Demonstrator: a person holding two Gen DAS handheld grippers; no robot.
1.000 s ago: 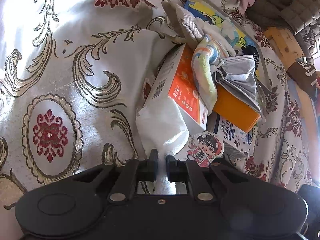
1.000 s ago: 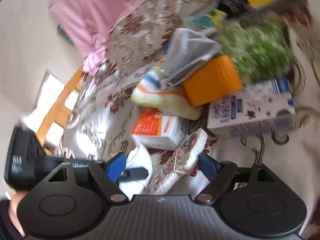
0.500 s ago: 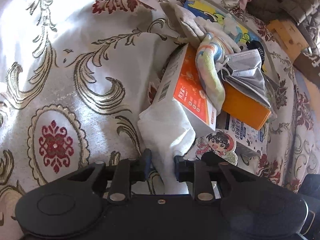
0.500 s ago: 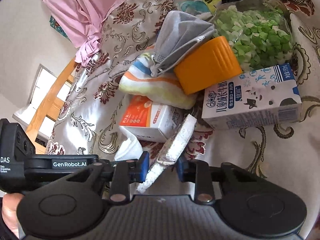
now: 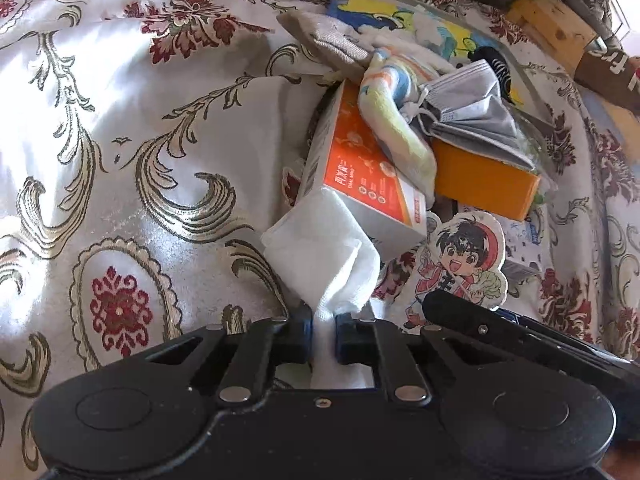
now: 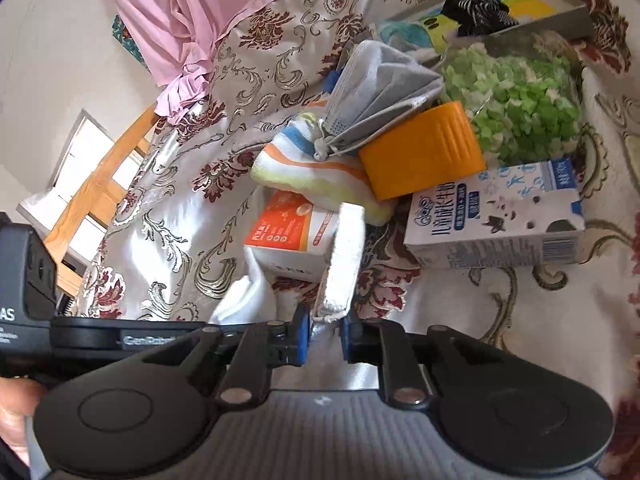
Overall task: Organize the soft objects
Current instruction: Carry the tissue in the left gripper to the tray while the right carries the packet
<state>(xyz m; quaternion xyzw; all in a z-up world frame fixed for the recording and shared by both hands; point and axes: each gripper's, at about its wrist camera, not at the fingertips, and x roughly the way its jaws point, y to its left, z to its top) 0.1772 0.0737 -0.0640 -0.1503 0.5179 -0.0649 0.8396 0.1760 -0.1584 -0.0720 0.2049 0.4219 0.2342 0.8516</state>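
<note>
Tissue (image 5: 324, 252) pinched tight in the left claw (image 5: 322, 330), just closed, trailing from its orange pack (image 5: 360, 176). Right claw (image 6: 325, 330), jaws just closing, nips the flat cartoon pad (image 6: 344, 256) edge-on. Best lift both slowly, keeping the pile on the patterned cloth (image 5: 120, 120) undisturbed.

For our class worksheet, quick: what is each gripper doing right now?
Left gripper: closed on the white tissue.
Right gripper: just closed on the flat cartoon pad.
</note>
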